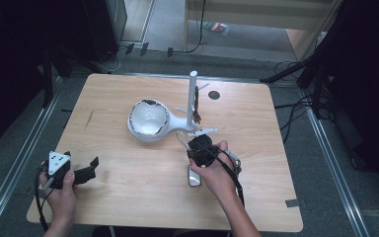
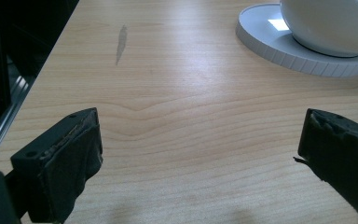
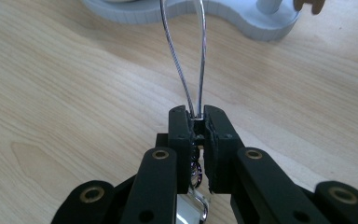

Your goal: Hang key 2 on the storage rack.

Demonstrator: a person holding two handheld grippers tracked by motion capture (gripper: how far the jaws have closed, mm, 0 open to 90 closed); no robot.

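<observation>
High view: the left gripper (image 1: 81,174) sits near the table's (image 1: 128,197) front-left corner, the white stand (image 1: 150,121) at its middle. Left gripper view: jaws wide apart over bare wood. Right gripper view: the right gripper (image 3: 196,122) — jaws together — pinches a silver wire loop (image 3: 186,60).

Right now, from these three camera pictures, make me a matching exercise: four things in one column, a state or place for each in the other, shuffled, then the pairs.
Things:
1. left gripper
2. right gripper
3. white bowl
4. thin wire loop

States or places:
A. sits on the white stand's round base
B. pinched between shut jaws
C. jaws wide apart above bare table
D. clamped on something thin and shiny

Pairs: 1-C, 2-D, 3-A, 4-B
</observation>
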